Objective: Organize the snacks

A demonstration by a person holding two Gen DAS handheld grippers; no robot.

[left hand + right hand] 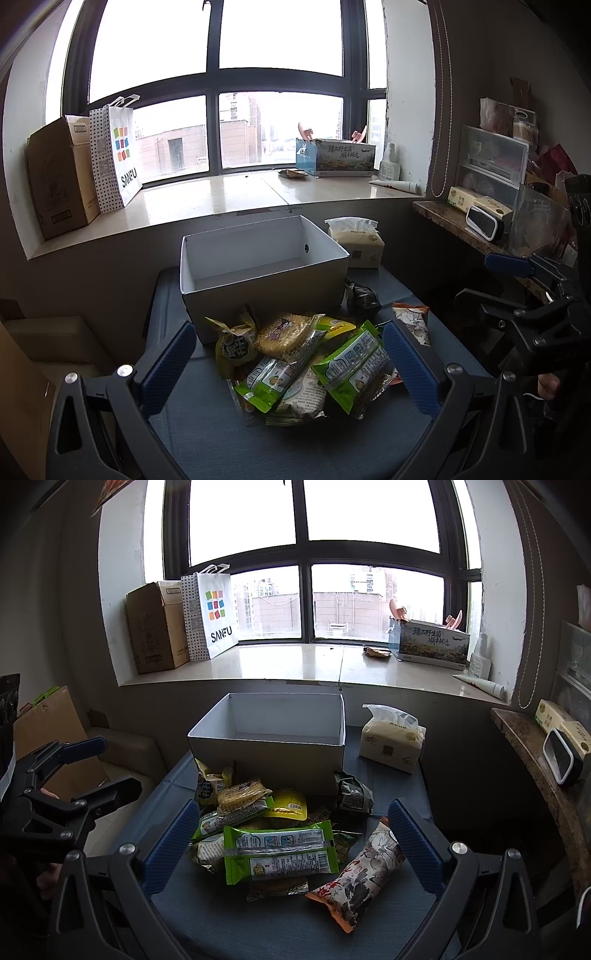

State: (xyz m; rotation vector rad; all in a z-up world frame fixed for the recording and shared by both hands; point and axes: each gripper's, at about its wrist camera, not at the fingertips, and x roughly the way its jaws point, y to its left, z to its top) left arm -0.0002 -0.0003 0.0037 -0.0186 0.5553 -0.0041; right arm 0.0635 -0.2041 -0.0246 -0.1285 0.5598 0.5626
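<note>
A pile of snack packets (303, 362) (273, 834) lies on a blue-grey table (207, 435) (258, 930), in front of an empty white box (264, 271) (273, 738). Green wrapped bars (279, 853), a yellow noodle pack (284, 332), a dark packet (352, 794) and an orange-ended packet (360, 875) are among them. My left gripper (291, 363) hangs open above the near side of the pile, holding nothing. My right gripper (291, 843) is open too, just short of the pile. Each gripper shows at the other view's edge.
A tissue pack (360, 242) (393, 738) sits right of the box. Behind is a windowsill with a cardboard box (59, 177), a white shopping bag (216, 613) and a printed carton (430, 642). A cluttered stone shelf (461, 221) stands at right; cardboard (51, 731) at left.
</note>
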